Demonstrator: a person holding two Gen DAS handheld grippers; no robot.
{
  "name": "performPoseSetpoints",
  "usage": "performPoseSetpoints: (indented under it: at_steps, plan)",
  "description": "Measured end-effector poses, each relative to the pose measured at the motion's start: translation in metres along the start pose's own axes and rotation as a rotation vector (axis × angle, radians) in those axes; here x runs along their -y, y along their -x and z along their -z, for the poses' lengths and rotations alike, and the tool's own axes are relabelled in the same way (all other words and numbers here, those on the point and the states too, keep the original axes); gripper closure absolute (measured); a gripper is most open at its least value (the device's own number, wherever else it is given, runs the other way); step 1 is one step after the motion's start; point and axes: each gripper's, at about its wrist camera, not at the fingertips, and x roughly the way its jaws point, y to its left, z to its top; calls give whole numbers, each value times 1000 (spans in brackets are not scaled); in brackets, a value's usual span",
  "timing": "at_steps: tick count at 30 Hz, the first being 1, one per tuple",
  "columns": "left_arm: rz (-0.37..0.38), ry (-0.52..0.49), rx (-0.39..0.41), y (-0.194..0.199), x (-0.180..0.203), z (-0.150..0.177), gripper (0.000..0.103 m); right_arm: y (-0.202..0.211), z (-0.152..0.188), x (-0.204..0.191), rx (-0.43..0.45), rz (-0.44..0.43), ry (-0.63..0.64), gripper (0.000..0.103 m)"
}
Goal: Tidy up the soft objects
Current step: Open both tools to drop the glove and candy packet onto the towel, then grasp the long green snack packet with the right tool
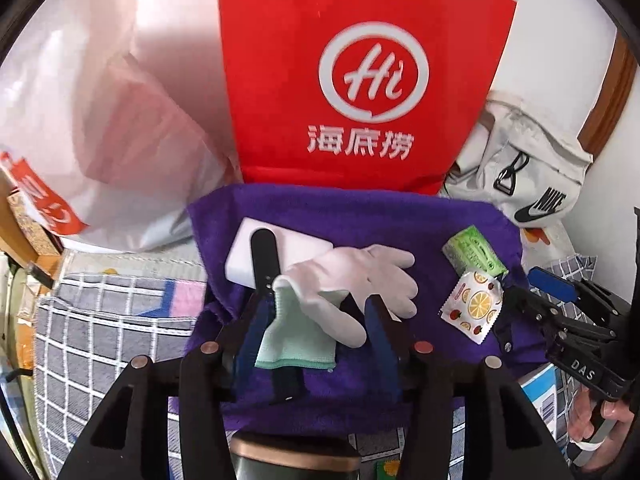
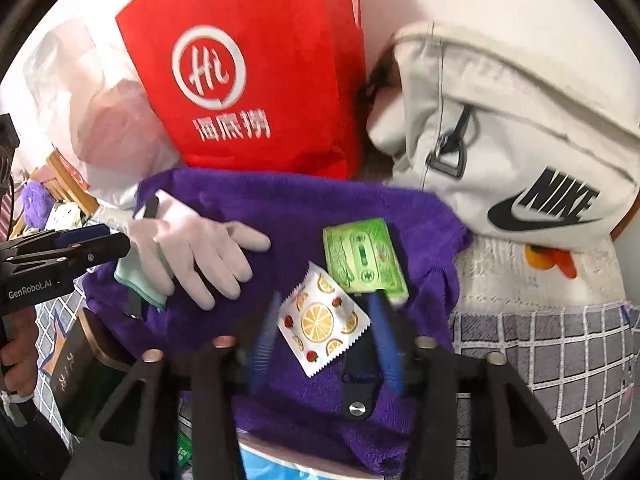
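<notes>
Glove lying on towel, sponge just behind-left; 2 packets to the right; paper bag standing behind towel, backpack behind-right.

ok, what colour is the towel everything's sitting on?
Purple; the towel shows best in the right wrist view.

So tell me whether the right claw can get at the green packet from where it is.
Probably yes: the right claw is open just short of the green packet. Only the fruit-print sachet, lying between its fingers, is in the way.

left claw: jaws apart, angled down | right claw: jaws apart, angled down
</notes>
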Motion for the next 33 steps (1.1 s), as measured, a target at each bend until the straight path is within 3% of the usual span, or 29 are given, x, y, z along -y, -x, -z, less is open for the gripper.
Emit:
performPoseSetpoints:
  at_steps: [2, 6, 10, 14, 20, 26, 33]
  plan:
    - [-12, 7, 18, 10, 1, 0, 55, 11, -2, -4, 20, -6, 6, 50]
    - [-33, 14, 41, 30, 2, 10, 54, 33, 1, -12, 69, -18, -13, 40]
    - [-67, -9, 75, 58, 1, 26, 54, 53, 13, -25, 77, -28, 5, 40]
    - [-54, 10, 82, 79, -6, 41, 54, 73, 34, -42, 74, -42, 22, 40]
    - [-92, 28, 89, 100, -17, 79, 54, 83, 78, -74, -8, -141, 10, 37]
    - [-112, 63, 62, 101, -37, 117, 54, 70, 116, -115, -94, -164, 23, 37]
    - [-114, 105, 54, 100, -66, 150, 54, 42, 136, -145, -194, -100, 14, 37]
